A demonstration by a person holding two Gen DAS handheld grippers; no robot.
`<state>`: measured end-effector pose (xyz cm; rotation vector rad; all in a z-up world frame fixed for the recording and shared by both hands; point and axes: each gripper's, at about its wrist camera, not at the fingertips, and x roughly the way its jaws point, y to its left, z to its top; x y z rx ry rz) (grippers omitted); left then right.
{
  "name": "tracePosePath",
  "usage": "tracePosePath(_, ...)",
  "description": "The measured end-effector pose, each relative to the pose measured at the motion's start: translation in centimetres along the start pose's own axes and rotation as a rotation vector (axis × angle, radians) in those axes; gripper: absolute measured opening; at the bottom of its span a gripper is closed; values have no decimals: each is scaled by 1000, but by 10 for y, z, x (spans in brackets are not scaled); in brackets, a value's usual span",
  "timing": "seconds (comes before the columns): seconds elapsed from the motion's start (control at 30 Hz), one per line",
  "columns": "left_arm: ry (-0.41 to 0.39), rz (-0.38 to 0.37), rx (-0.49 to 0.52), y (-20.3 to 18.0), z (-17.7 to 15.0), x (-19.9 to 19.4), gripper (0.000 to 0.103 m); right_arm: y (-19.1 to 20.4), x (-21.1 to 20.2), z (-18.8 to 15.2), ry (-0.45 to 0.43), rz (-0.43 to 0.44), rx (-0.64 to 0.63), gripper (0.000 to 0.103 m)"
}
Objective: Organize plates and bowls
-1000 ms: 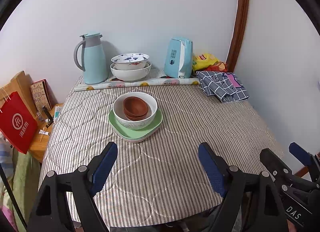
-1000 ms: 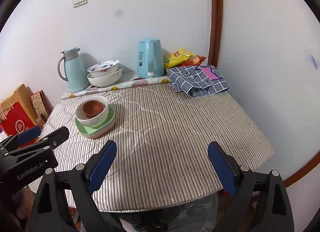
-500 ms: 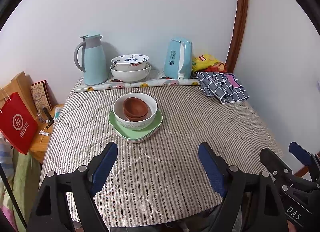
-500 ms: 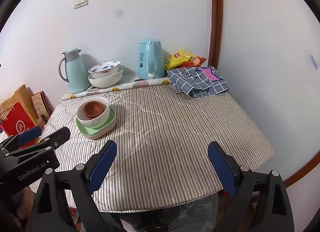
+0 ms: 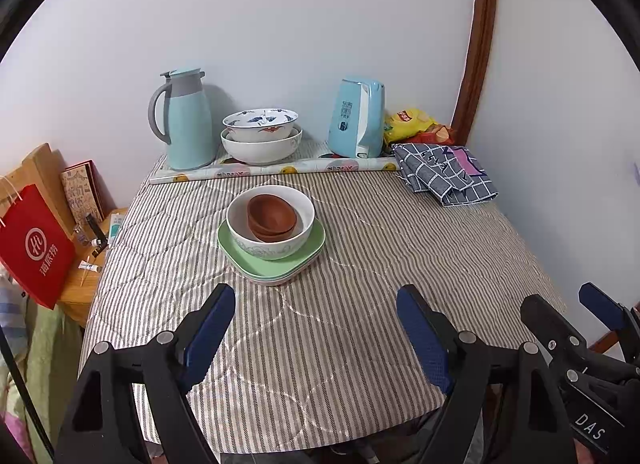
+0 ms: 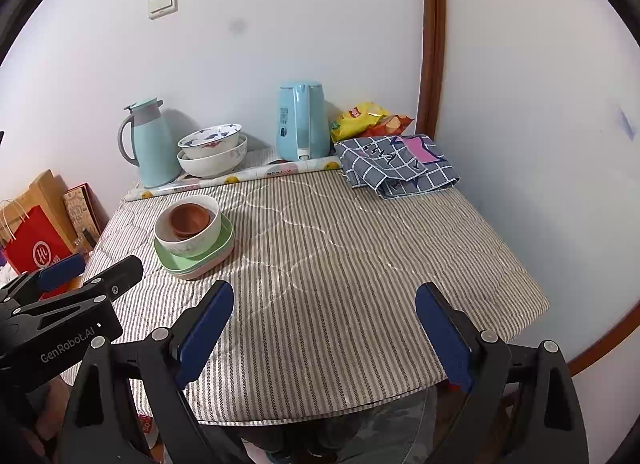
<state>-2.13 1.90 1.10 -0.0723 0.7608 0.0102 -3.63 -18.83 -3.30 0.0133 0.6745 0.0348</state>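
Two brown bowls [image 5: 273, 217] nest in one white bowl [image 5: 270, 220] at centre frame, on what looks like two or three stacked green plates [image 5: 272, 260]. Upper centre: two more stacked bowls [image 5: 261, 137], one thermos jug [image 5: 185, 120], one electric kettle [image 5: 357, 118], one snack bag [image 5: 412, 122], one checked cloth [image 5: 444, 174].

On the table [image 5: 360, 344] two small bowls [image 5: 272, 217] nest in a bigger bowl [image 5: 270, 222] on stacked plates [image 5: 272, 264], left of centre, while behind them by the wall sit a jug [image 5: 186, 120], two stacked bowls [image 5: 261, 136], a kettle [image 5: 356, 118], then a folded cloth [image 5: 444, 174] far right
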Motion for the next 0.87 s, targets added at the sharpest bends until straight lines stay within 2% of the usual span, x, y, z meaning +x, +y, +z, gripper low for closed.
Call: tracePosePath(0.87, -7, -2, 9, 1, 2, 1, 82, 1, 1, 0, -2, 6, 5, 92)
